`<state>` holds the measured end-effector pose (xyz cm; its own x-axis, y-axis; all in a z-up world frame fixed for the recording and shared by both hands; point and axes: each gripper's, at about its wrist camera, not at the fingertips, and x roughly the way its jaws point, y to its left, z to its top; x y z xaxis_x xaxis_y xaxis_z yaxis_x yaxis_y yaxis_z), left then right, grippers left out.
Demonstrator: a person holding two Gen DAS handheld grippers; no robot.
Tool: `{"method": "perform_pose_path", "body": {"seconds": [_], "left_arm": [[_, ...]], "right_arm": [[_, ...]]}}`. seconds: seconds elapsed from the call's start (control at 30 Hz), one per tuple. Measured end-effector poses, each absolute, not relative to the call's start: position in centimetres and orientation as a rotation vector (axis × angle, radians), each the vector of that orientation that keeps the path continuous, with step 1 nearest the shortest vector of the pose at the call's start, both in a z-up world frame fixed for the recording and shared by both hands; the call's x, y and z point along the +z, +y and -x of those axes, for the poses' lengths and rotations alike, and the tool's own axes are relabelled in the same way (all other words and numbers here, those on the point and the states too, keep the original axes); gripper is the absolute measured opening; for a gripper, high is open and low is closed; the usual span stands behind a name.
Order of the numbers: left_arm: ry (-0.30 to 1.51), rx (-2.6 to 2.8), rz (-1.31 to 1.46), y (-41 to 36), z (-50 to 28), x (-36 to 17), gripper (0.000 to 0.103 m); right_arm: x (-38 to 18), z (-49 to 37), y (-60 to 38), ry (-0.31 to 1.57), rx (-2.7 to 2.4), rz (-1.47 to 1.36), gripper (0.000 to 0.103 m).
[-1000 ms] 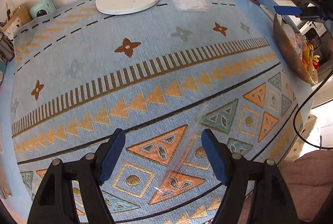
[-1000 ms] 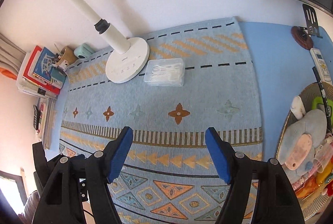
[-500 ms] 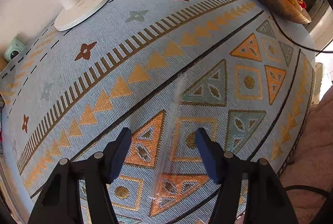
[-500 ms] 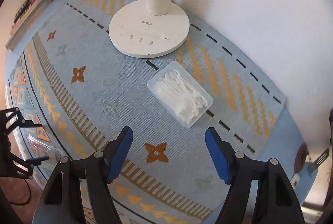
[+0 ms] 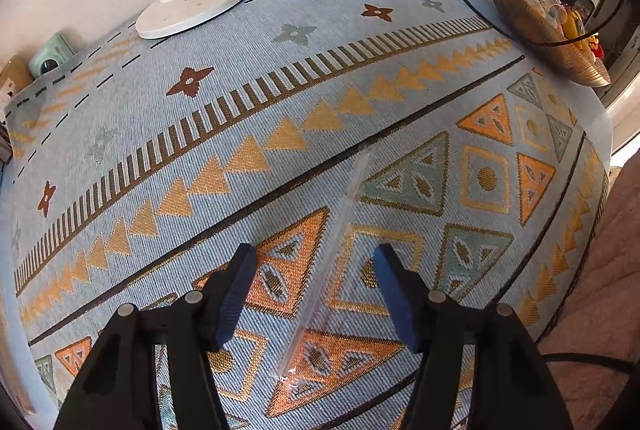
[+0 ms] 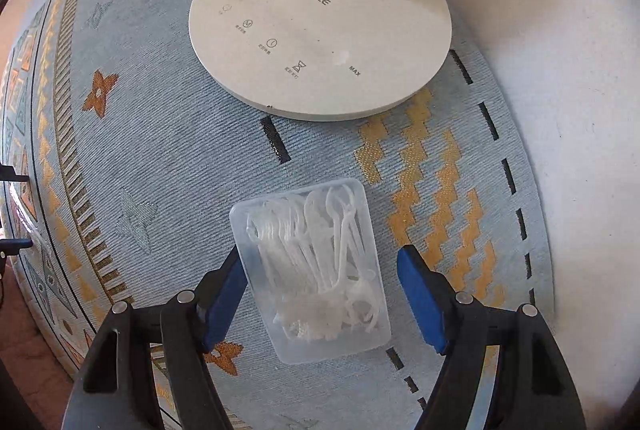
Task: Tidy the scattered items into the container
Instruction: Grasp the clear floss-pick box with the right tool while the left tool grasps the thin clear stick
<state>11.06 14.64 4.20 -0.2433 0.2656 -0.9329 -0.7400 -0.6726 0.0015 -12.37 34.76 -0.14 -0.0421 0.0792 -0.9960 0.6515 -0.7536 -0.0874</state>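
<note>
The clear straw [image 5: 328,262] is hard to make out against the woven pattern; it lies flat on the mat [image 5: 256,118] between the spread fingers of the left gripper [image 5: 316,296], touching neither. The right gripper [image 6: 322,300] has its fingers spread either side of the floss box [image 6: 316,270]; the left blue pad sits at the box's edge, though contact cannot be confirmed. The box lies on the mat just in front of the lamp base [image 6: 320,42], whose column is cut off above. The basket [image 5: 540,34] stands at the table's far right, contents partly hidden by its rim. A white wall backs the table.
</note>
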Motion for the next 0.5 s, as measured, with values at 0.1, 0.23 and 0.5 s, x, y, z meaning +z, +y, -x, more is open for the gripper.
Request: {"method": "perform_pose_path", "body": {"seconds": [0.1,0.23,0.5], "left_arm": [[0.588,1.978,1.353,14.4,-11.3,4.4,0.062],[0.595,1.976,1.341,14.4,-11.5,4.8,0.063],[0.623,1.941,1.329,15.2,-11.5,6.2,0.004]], "right_arm": [[-0.1,12.1,35.3,0.706,-1.877,-1.822,0.076],[0.2,10.9,36.9,0.519,-1.996,-1.865,0.068],[0.8,4.2,37.8,0.173,-2.152,-1.928,0.058]]}}
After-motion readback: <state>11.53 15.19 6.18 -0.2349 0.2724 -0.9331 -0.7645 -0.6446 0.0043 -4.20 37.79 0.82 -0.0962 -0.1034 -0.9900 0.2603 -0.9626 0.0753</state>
